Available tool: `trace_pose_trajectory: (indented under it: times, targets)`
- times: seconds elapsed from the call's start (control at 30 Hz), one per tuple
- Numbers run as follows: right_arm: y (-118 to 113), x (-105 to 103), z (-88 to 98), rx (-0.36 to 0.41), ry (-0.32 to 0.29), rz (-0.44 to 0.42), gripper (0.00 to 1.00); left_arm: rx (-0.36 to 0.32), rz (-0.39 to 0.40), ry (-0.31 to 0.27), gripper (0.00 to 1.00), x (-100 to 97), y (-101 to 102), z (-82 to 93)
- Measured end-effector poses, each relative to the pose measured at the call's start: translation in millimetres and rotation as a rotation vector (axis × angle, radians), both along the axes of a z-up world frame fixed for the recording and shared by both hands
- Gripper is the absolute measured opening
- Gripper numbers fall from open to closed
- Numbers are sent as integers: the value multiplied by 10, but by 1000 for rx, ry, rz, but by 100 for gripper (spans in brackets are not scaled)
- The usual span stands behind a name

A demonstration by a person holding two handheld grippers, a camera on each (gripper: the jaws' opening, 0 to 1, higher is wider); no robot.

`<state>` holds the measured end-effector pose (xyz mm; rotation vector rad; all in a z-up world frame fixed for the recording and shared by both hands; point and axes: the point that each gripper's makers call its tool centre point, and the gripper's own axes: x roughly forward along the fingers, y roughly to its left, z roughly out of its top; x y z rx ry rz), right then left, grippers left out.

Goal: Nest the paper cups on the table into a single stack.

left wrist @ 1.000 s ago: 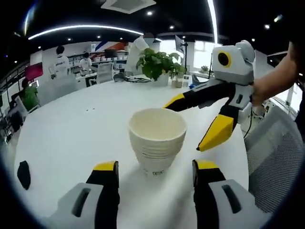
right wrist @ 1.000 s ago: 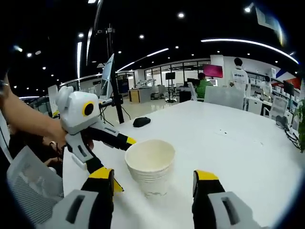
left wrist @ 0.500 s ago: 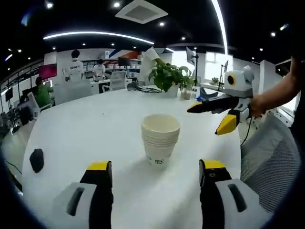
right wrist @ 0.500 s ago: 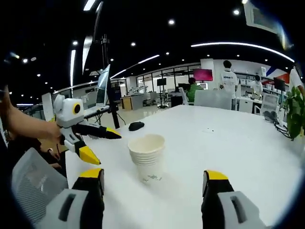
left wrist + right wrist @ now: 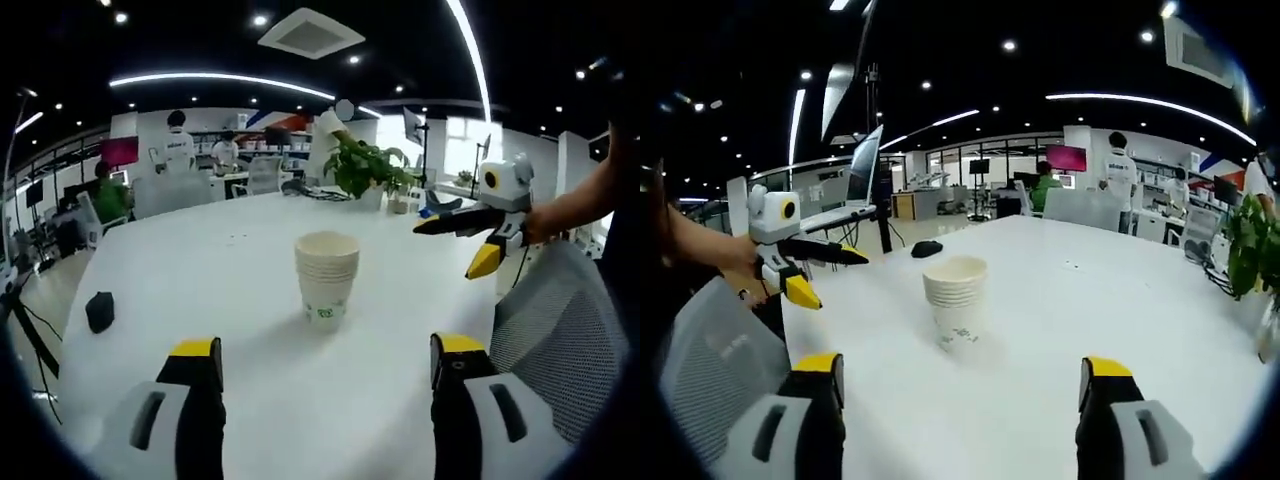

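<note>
A stack of nested cream-white paper cups (image 5: 327, 282) stands upright near the middle of the large round white table (image 5: 200, 270), free of both tools; in the right gripper view the same stack (image 5: 956, 300) sits centred ahead of the jaws. The lowest cup carries a small green printed mark on its side, too small to read. The left gripper (image 5: 318, 375), with grey jaws tipped in yellow, is spread wide with nothing between its jaws, and the stack lies well beyond its tips. In the right gripper view it (image 5: 805, 270) appears at the left, held by a hand, its two black-and-yellow jaws parted and clear of the cups. The right gripper (image 5: 960, 382) is likewise spread apart and holds nothing; in the left gripper view it (image 5: 462, 245) is at the right, jaws parted, held by a bare forearm (image 5: 580, 205) above a grey mesh office chair back (image 5: 555, 340). A small black object (image 5: 99, 311) lies on the table near its edge, well apart from the stack. A green potted plant (image 5: 368, 172) stands at the table's far side. People in white shirts (image 5: 178, 140) stand among desks in the background; the lettering on their backs cannot be read.
</note>
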<state>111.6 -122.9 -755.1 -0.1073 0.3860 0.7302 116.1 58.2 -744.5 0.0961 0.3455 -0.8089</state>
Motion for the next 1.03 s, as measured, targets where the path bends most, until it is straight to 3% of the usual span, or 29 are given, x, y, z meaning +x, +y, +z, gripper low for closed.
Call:
trace_pose_trajectory:
  times: [0.2,0.33,1.03]
  targets:
    - [-11,-89,-47,8,26,2,100,-42,15,0,93,-95,-32,54]
    - [-30,-77,28,-1,-6,-2,100,-44,70,-1,99,-93,13,79]
    - [-46,-88,17,-33,-15,1,100,-66,16,11,99,-146,-89,78]
